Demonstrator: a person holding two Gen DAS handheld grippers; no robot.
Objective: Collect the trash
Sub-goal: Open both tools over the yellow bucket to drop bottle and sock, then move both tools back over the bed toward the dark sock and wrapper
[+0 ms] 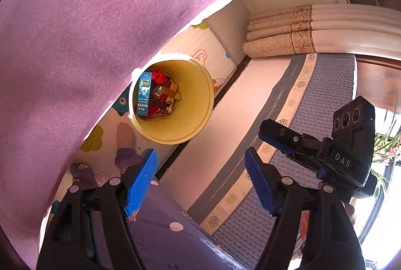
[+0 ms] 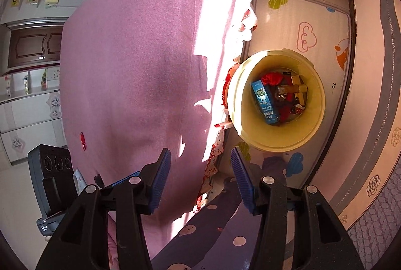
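A pale yellow bin (image 1: pixel 198 94) (image 2: pixel 313 99) stands on the floor beside the bed. Inside lie a blue carton (image 1: pixel 144 94) (image 2: pixel 265 102), a crumpled red wrapper (image 1: pixel 159 75) (image 2: pixel 272 78), a gold box (image 1: pixel 173 92) (image 2: pixel 299 88) and other scraps. My left gripper (image 1: pixel 200 182) hangs above and short of the bin, open, with nothing between its blue pads. My right gripper (image 2: pixel 200 169) is also open and empty, with the bin ahead to its right. A small red scrap (image 2: pixel 82 141) lies on the pink bedcover (image 2: pixel 137 69).
The pink bedcover (image 1: pixel 87 44) fills the left of both views. A cartoon play mat (image 1: pixel 208 57) (image 2: pixel 300 19) lies under the bin, a patterned rug (image 1: pixel 313 94) to its right, curtains (image 1: pixel 288 29) beyond. A person's purple polka-dot clothing (image 1: pixel 163 219) (image 2: pixel 220 232) sits below the grippers.
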